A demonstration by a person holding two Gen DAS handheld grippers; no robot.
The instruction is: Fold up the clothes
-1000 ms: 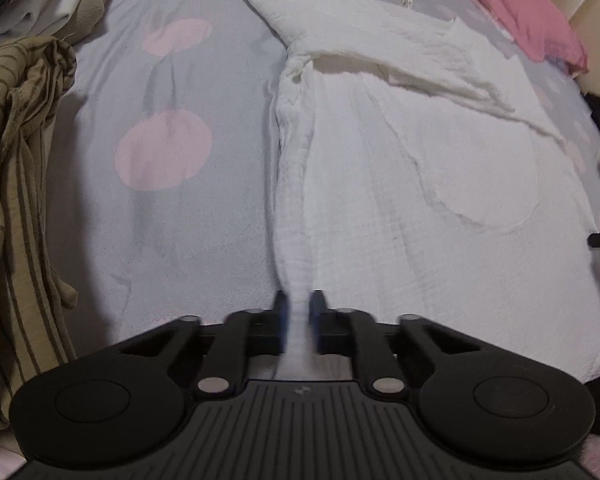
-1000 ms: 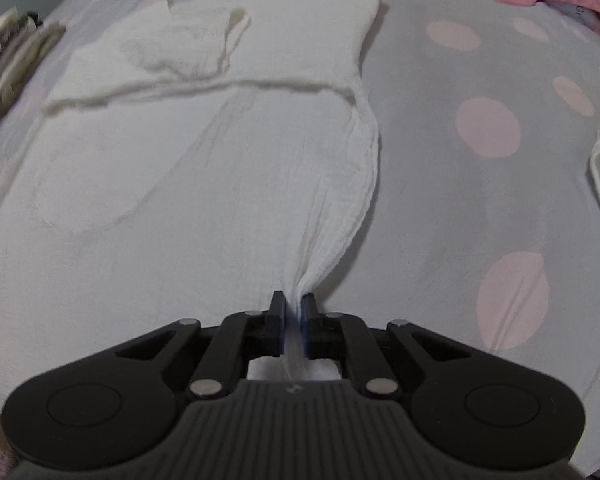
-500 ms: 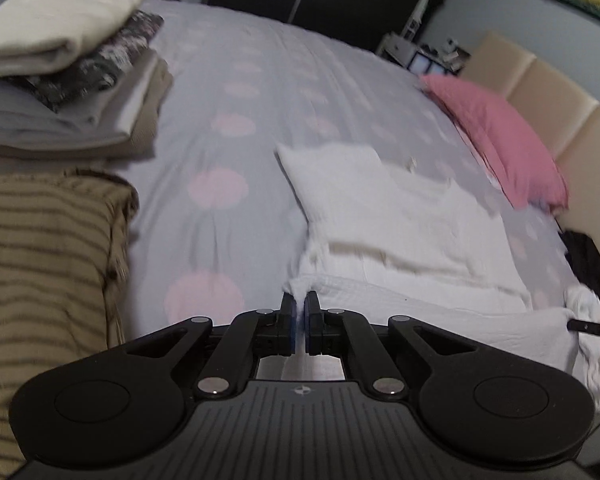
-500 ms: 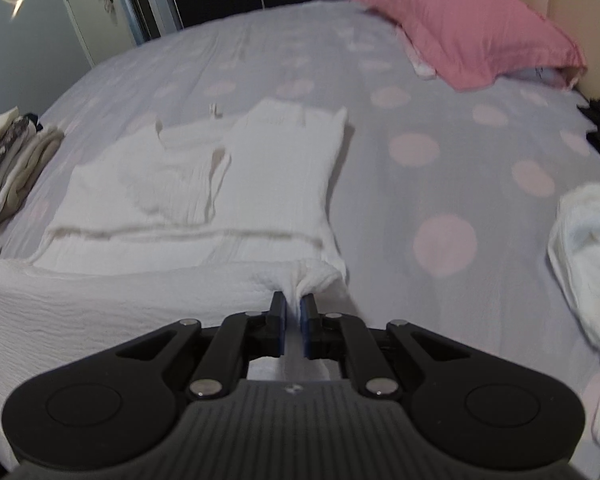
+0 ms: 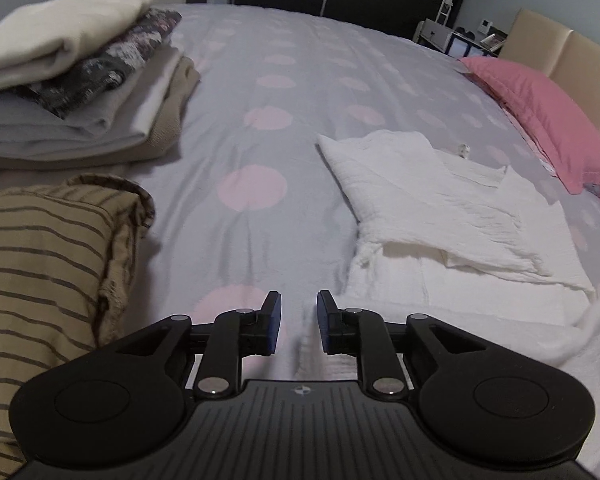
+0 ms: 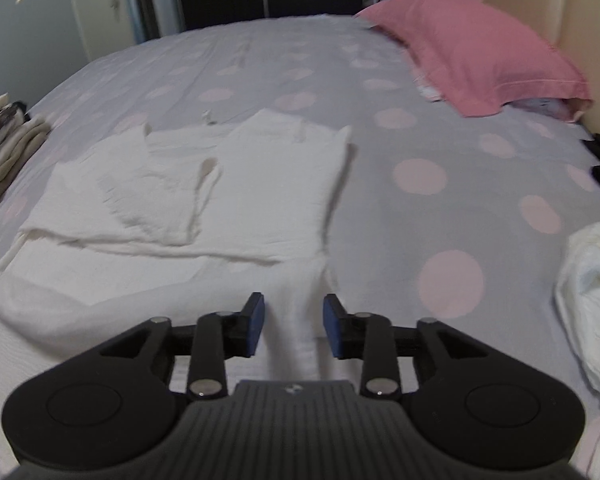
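A white crinkled garment [image 5: 432, 200] lies on the grey bedspread with pink dots [image 5: 260, 92], its sleeves folded in and its lower part doubled up toward me. My left gripper [image 5: 298, 305] hovers over the garment's near left edge. Its jaws are opening, and a blurred strip of white cloth hangs loose between the blue pads [image 5: 274, 322] without touching them. In the right wrist view the same garment [image 6: 276, 176] spreads ahead. My right gripper [image 6: 294, 308] is opening too, a fold of white cloth lying free in the gap.
A stack of folded clothes [image 5: 72, 92] and a tan striped garment [image 5: 40, 280] sit at the left. A pink pillow [image 6: 472, 60] lies by the beige headboard [image 5: 572, 52]. A crumpled white cloth [image 6: 592, 300] lies at the right edge.
Both grippers were shut on the garment's lower edge and carried it up and forward over the body. Both have now parted their jaws and let the cloth go.
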